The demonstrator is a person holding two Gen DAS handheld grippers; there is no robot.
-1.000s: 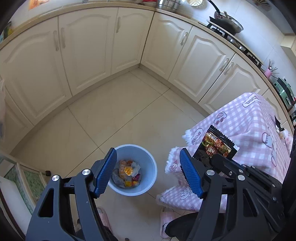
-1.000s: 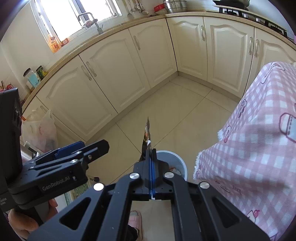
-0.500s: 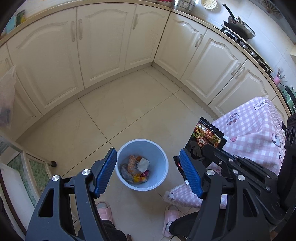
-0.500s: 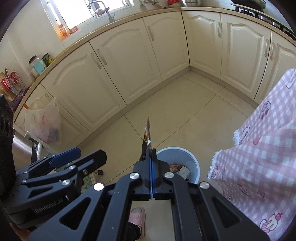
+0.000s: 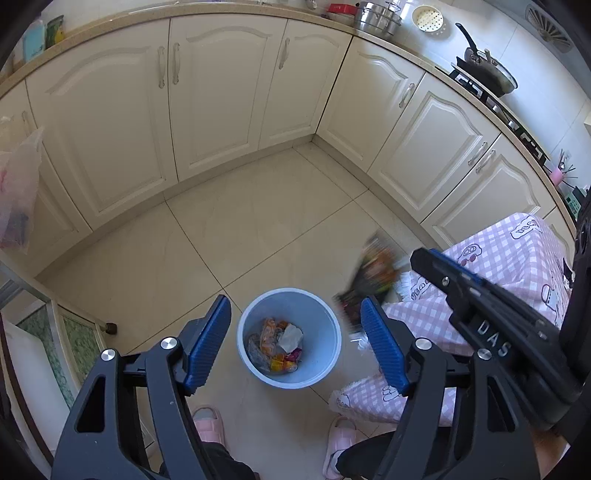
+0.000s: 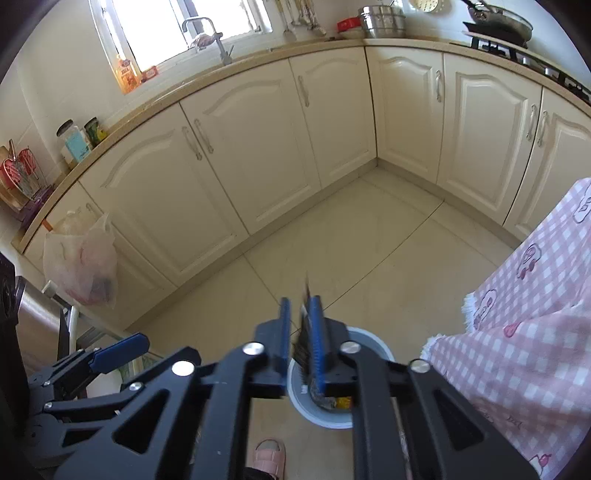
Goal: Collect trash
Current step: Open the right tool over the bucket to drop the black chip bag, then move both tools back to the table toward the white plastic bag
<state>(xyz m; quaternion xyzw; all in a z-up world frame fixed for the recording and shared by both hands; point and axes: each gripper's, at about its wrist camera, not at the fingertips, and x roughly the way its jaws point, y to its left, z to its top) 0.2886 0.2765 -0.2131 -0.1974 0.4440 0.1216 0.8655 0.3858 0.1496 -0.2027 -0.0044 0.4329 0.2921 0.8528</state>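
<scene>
Bin contents (image 5: 277,345) shown only by left view; one wrapper (image 6: 306,325), blurred, between parted right gripper (image 6: 300,328) fingers; left gripper (image 5: 295,347) parted, bin (image 5: 258,314) at 12 o'clock

Home kitchen, cream cabinets (image 5: 218,92) under L-shaped counter, sink tap (image 6: 210,37) at window, pan (image 5: 487,70) on stove, tiled floor (image 5: 258,229)

Cream cabinets (image 5: 218,92) run along two walls and meet in the far corner, above a floor of pale tiles (image 5: 258,229); a table under a pink checked cloth (image 5: 517,258) stands at the right. A thin plastic bag (image 6: 83,262) hangs at the left end of the cabinets; on the counter sit stacked steel pots (image 5: 376,16), a frying pan (image 5: 487,70) on the stove, and jars (image 6: 79,138) near the window tap (image 6: 207,35). Pink slippers (image 5: 208,424) show at the bottom edge.
</scene>
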